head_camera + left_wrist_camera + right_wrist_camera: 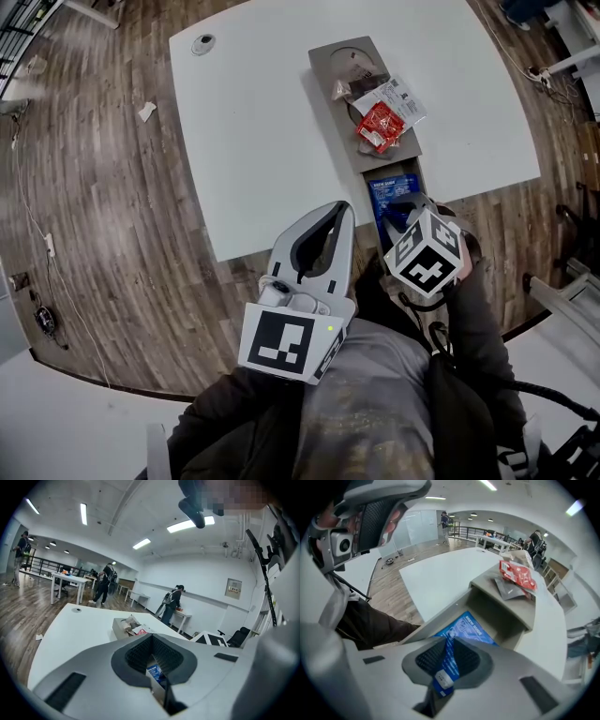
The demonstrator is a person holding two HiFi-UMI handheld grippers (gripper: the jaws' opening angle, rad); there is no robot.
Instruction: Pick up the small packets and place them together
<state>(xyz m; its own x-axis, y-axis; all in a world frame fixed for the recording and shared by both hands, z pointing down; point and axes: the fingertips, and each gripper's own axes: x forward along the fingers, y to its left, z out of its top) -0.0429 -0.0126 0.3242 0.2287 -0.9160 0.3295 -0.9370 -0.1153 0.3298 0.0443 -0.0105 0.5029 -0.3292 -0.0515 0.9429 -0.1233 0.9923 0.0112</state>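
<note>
Right gripper [447, 645] angled steeply down over near end of grey tray [330, 56], pads clamped on blue packet [444, 670], gripped edge-on, white label near the pads. More blue printed packaging flat in tray's lower recess just beyond the jaws; cannot tell if same packet or a second one. In head view, only a strip of blue visible under the marker cube. Left gripper [343, 210] held off to the left at near edge of white table [262, 141], fingers together, nothing between them, pointing roughly level across the table. Raised far section of tray carrying the rest of the packets: red packet [380, 127] on top, white packet [401, 98] partly under it and touching it, crumpled clear wrapper [342, 89] beside them toward tray's left edge. Tray lying on right half of table, long axis running away from the person. Wood floor [94, 187] around the table, scrap of paper on it at far left.
</note>
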